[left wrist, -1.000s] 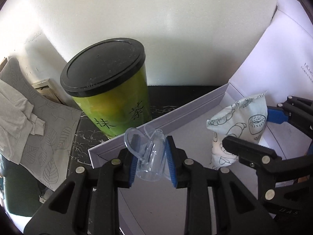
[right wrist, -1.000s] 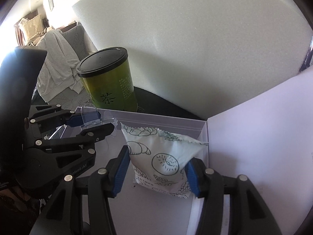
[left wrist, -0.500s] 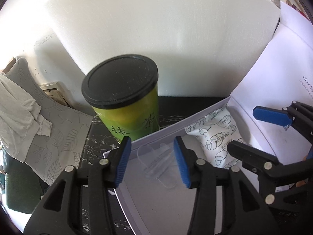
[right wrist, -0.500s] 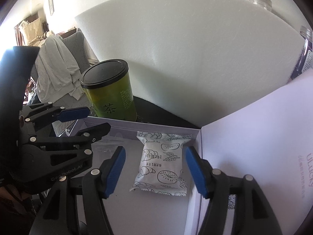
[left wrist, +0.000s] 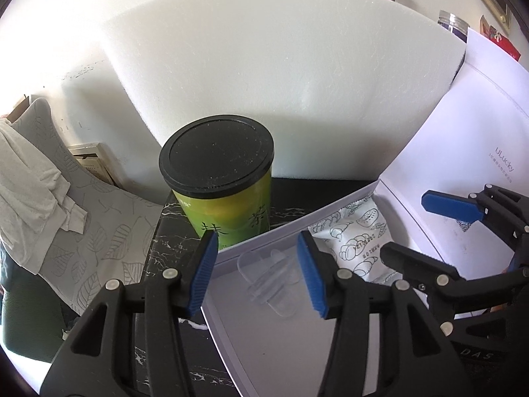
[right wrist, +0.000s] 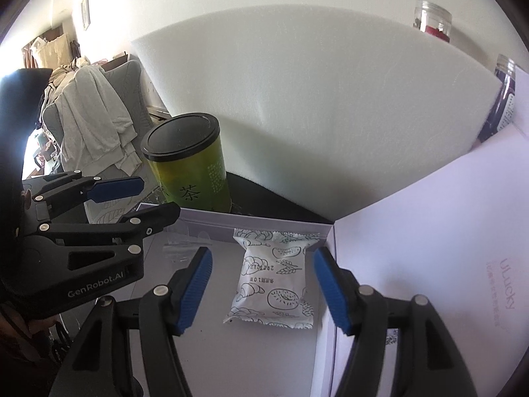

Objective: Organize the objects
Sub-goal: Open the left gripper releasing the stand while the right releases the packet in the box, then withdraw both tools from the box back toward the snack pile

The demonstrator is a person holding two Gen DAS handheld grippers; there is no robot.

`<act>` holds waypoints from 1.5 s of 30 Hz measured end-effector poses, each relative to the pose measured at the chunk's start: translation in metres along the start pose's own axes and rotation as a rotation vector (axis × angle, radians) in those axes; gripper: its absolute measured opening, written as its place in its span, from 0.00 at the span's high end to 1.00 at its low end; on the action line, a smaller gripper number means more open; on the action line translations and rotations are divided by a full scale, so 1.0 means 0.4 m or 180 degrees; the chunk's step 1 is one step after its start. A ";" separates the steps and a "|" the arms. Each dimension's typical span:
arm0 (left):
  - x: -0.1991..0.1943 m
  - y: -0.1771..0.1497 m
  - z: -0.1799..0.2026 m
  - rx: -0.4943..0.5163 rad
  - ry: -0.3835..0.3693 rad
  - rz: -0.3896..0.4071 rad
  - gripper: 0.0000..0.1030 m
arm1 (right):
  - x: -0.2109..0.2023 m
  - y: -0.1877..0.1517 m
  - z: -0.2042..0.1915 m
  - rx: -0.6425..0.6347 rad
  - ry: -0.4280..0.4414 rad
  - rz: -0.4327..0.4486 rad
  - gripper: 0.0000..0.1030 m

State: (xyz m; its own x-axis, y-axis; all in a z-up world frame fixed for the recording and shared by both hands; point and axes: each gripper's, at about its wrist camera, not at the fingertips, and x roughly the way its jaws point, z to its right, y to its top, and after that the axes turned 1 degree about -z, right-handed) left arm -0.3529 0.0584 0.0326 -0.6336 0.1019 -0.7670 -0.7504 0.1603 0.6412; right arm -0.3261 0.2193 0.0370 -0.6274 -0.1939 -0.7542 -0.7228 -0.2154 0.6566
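Observation:
A clear plastic piece [left wrist: 267, 276] lies flat on the floor of a shallow white box [left wrist: 284, 347], near its far left corner. My left gripper [left wrist: 257, 241] hovers above it, its jaws opening and the blue pads clear of the piece. A white snack packet [right wrist: 274, 278] printed with pastries lies in the box's far right corner. My right gripper [right wrist: 263, 254] stands open above it without touching it. A green tea canister [left wrist: 228, 211] with a black lid stands upright just behind the box wall.
The box's open lid [right wrist: 429, 248] leans up on the right. A white foam slab [left wrist: 281, 82] walls off the back, with jars [right wrist: 433, 20] behind it. The box sits on a black marble table [left wrist: 172, 231]. A chair draped with clothes [left wrist: 33, 182] is at the left.
My left gripper let go of the clear plastic piece, which now lies in the box, and rose. My right gripper released the snack packet, which fell flat, and drew back.

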 end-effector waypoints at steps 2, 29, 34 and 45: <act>-0.006 0.005 -0.007 0.0033 -0.0024 0.0020 0.53 | -0.010 -0.001 -0.004 0.0003 -0.0021 0.0031 0.37; -0.406 -0.047 0.018 -0.0014 0.0063 0.0622 0.34 | -0.388 -0.075 -0.072 0.0110 -0.0250 0.0389 0.32; -0.444 -0.083 0.012 -0.0031 0.0120 0.0601 0.31 | -0.421 -0.109 -0.093 0.0174 -0.0238 0.0391 0.31; -0.498 -0.195 0.006 -0.0052 0.0196 0.0542 0.26 | -0.479 -0.199 -0.140 0.0292 -0.0181 0.0387 0.31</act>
State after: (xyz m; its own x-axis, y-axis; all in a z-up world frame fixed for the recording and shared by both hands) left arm -0.1675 0.0280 0.1354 -0.7617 0.0659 -0.6445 -0.6339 0.1298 0.7624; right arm -0.1321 0.2202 0.1296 -0.7255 -0.1580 -0.6699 -0.6622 -0.1049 0.7419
